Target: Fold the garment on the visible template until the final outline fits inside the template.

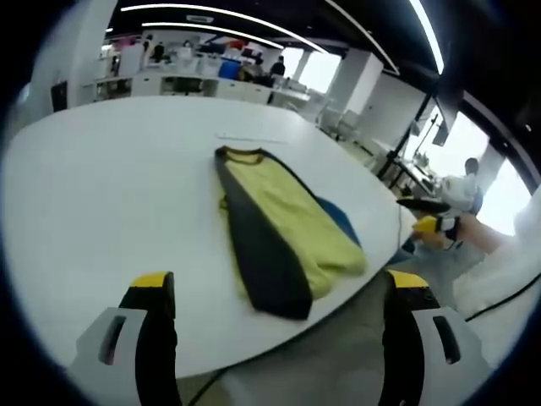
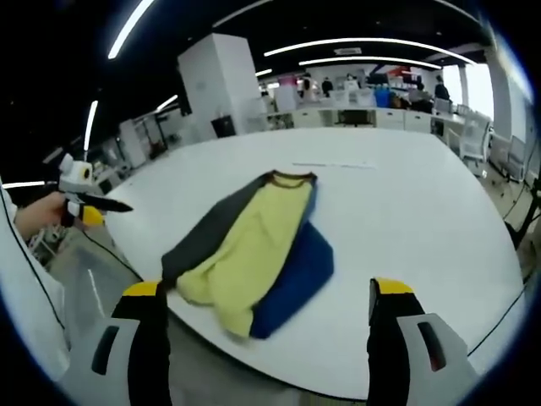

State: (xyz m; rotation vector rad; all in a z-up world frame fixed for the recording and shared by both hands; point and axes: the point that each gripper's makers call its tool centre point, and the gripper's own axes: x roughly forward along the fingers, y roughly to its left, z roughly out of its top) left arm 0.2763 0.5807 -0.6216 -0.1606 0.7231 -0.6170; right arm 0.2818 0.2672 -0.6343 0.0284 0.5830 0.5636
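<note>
On the white surface (image 1: 101, 194), near its edge closest to me, lies one garment (image 1: 279, 224), partly folded: in the left gripper view it sits at 12 o'clock from my left claw (image 1: 275, 309), with a dark grey panel along its 9 o'clock side, a yellow panel in the middle and a blue part showing at 3 o'clock. In the right gripper view the same garment (image 2: 254, 254) lies at 11 o'clock from my right claw (image 2: 266, 309), collar pointing away from me. I judge it is placed close to the edge so both claws can reach its hem. I cannot make out any template outline under it. Count: one garment, two claws. Both claws hover short of the surface, jaws spread wide, gripping nothing. The right claw (image 1: 427, 222) appears at 3 o'clock in the left gripper view, and the left claw (image 2: 84, 207) at 9 o'clock in the right gripper view, each held off to the side, which I judge keeps the garment unobstructed.
</note>
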